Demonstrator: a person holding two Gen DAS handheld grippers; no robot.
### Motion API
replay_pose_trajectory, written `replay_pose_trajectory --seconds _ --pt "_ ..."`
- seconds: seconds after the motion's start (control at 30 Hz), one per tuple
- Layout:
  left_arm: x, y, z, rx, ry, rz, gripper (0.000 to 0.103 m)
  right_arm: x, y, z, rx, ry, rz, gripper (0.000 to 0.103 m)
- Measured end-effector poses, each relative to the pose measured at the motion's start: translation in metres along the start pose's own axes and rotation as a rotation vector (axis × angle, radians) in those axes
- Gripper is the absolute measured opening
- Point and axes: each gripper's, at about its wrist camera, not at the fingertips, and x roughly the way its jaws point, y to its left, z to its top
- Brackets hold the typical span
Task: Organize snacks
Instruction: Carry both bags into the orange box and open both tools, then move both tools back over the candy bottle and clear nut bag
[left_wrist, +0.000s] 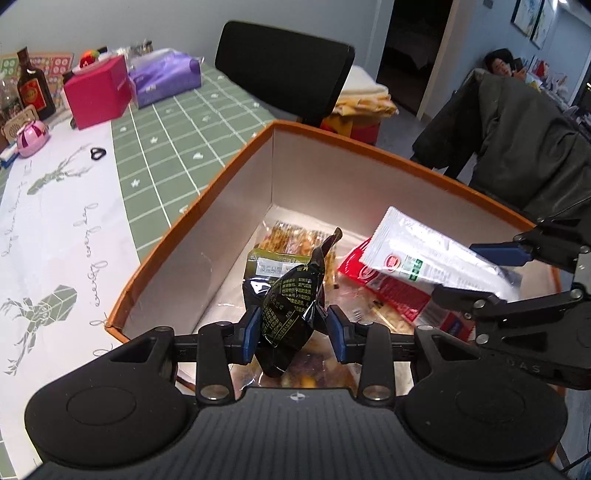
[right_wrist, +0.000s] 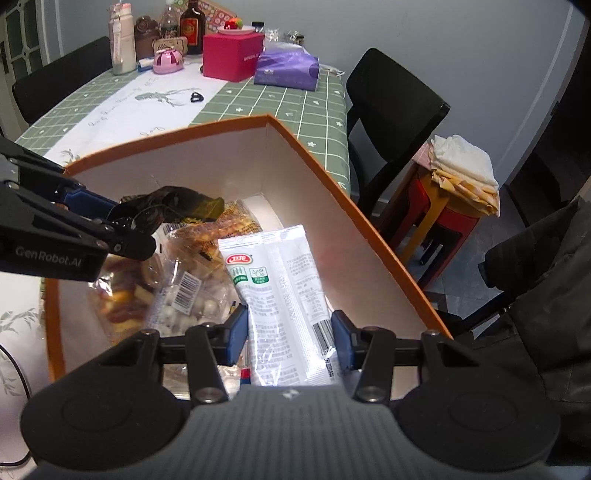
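Two packets are in your grip, one per hand, both poised over the open orange-rimmed box (left_wrist: 207, 199) that sits on the desk (left_wrist: 74, 221).

Left hand-held gripper (left_wrist: 291, 328): blue pads closed narrow on a dark green, glossy foil pouch (left_wrist: 288, 310). Pouch is plump and crinkled, pinched across its middle, long axis running away from you with the twisted seam end pointing toward the far wall of the box.

Right hand-held gripper (right_wrist: 288, 339): pads closed on a white, smooth plastic packet (right_wrist: 280, 291), flat and oblong, printed text and a barcode visible. Held near its lower end; long axis points forward and down into the box, free end over the middle of the floor.

Key relation: the box interior lies directly below and ahead of both grippers. Your right packet hangs toward the right wall side, your left pouch toward the left side, so neither crosses the other. Both look about equally near the contents.

Already inside: a clear crinkly bag of mixed nuts (right_wrist: 122, 291), a red flat packet (left_wrist: 391, 291), a clear-wrapped stack of golden bars (left_wrist: 291, 240). Box walls are matte pale card, rigid.

Judgement: drop-in step is near; foil pouch may roll once released, flat packet should lie still.
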Motion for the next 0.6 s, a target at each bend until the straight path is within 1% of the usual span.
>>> replay_pose_trajectory --seconds 0.1,0.2,0.27,0.33,0.37,0.43,0.47,0.5,0.57,0.6 --pt "0.007 0.001 0.002 0.005 0.007 0.026 0.044 0.007 0.000 0.002 0.001 0.022 -0.010 0.048" --pt "0.012 0.001 0.004 0.014 0.017 0.033 0.045 0.014 0.003 0.001 -0.004 0.043 -0.020 0.049" --pt "0.015 0.000 0.005 0.015 0.020 0.051 0.049 0.019 0.006 -0.001 -0.016 0.062 -0.037 0.049" --pt "0.018 0.000 0.006 0.014 0.022 0.062 0.057 0.024 0.008 -0.001 -0.024 0.073 -0.044 0.049" --pt "0.019 0.001 0.006 0.010 0.023 0.068 0.060 0.026 0.010 -0.001 -0.028 0.080 -0.041 0.051" --pt "0.019 0.003 0.006 0.017 0.014 0.065 0.070 0.025 0.012 -0.001 -0.042 0.082 -0.050 0.059" --pt "0.018 0.003 0.005 0.022 0.012 0.060 0.071 0.024 0.014 -0.001 -0.050 0.077 -0.057 0.068" --pt "0.017 0.002 0.006 0.026 0.011 0.057 0.073 0.022 0.015 -0.001 -0.058 0.070 -0.062 0.073" --pt "0.014 0.000 0.006 0.023 0.008 0.047 0.080 0.019 0.016 -0.001 -0.066 0.068 -0.056 0.073" --pt "0.011 -0.001 0.006 0.013 0.000 0.039 0.085 0.018 0.017 0.000 -0.068 0.070 -0.058 0.075"
